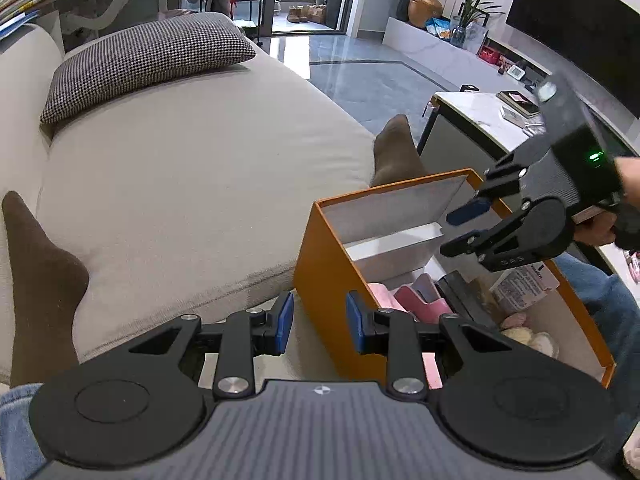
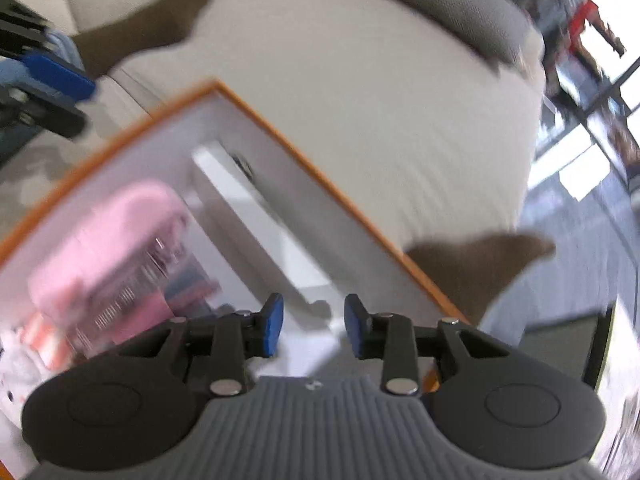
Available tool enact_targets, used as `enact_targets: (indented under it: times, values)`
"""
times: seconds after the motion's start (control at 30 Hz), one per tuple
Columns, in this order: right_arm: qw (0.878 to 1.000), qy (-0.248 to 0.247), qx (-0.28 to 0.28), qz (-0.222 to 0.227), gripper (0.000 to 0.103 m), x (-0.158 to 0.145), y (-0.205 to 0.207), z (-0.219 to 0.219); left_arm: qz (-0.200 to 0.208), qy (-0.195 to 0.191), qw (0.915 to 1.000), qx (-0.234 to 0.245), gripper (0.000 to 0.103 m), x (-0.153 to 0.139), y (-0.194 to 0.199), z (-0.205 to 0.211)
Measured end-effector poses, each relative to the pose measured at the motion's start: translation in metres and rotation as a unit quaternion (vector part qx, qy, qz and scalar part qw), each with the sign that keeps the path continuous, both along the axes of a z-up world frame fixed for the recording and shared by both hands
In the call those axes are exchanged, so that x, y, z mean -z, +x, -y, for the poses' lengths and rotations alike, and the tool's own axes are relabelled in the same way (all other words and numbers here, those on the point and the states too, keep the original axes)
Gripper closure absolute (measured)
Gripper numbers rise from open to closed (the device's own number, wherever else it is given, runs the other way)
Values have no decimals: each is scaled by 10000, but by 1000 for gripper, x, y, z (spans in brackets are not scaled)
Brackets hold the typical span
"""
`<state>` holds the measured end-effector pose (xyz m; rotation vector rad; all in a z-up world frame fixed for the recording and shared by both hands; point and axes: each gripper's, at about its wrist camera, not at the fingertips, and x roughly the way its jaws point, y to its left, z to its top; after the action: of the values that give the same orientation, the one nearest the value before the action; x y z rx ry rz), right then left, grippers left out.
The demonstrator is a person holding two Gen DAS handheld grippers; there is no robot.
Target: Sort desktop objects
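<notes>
The orange cardboard box with white lining [image 1: 320,264] sat on the beige sofa [image 1: 192,184], already holding pink items. Both the left gripper [image 1: 319,322] and the right gripper [image 2: 313,328] stood apart and empty. Judging by this, a drop-off was ending; next comes fetching another object.

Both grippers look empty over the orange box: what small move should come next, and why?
Probably the right gripper should leave the orange box and go toward the white table, where small items still lie. Both it and the left gripper stand open and hold nothing, while the pink case and other things already sit inside the box.
</notes>
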<state>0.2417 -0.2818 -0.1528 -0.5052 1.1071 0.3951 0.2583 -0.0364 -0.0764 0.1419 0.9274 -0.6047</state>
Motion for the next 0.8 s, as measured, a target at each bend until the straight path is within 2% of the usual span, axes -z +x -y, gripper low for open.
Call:
enact_targets:
  times: [0.17,0.23,0.3,0.53,0.7,0.8]
  values:
    - [9996,-23,200,-197,71,23,9,10,-75,9,10000,-46,69,2,-3,1]
    - [9996,28,223,-150,78,30,17,12,-113,32,9999,-73,69,4,-2,1]
    - [9996,68,263,-88,79,31,19,10,-137,53,9998,-108,69,6,-2,3]
    - [9985,203,514,-30,78,20,19,16,-140,148,9996,-204,69,3,-9,8]
    - [9977,240,606,166,78,6,9,13,-10,291,9990,-343,69,-17,-29,9]
    - [9955,444,775,313,78,-9,-6,14,141,299,9987,-395,69,-32,-49,11]
